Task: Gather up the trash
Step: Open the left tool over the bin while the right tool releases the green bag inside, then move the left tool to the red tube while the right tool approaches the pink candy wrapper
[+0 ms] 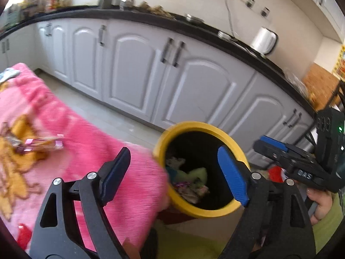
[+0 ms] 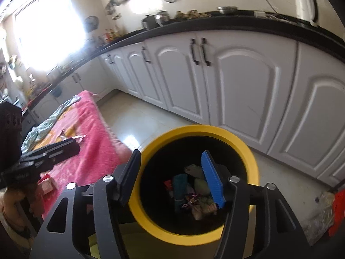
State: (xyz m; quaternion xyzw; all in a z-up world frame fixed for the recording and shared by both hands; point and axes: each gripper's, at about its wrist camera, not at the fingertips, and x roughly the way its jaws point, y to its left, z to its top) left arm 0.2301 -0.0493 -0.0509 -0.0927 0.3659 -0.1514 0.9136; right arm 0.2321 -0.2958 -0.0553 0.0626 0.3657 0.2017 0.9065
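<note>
The bin (image 2: 198,183), yellow-rimmed and dark inside, sits on the floor just ahead of and below both pairs of tongs, tight against the edge of the pink blanket (image 1: 90,151). At its bottom lies a heap of rubbish (image 2: 194,192): crumpled wrappers, something green, something teal.

The right tongs (image 2: 172,177) hang over the bin's mouth, spread, with nothing between the blue pads; the left-hand finger sits over the near-left rim, the other over the opening. The left tongs (image 1: 174,170) are spread wider, also empty, one finger over the blanket's edge and the other over the bin's right rim.

Judging from this, the step in hand is the drop into the bin, and both tongs look to have finished it.

Rubbish remains. A pink-ended wrapper (image 1: 41,144) lies on the blanket well to the left of the left tongs and beyond them. The next move, I would think, calls for swinging the left tongs away from the bin towards that wrapper, keeping them spread, lowering them on either side of it and pinching without gathering up the soft blanket. A red scrap (image 1: 277,173) on the floor to the right of the bin may want fetching too.
</note>
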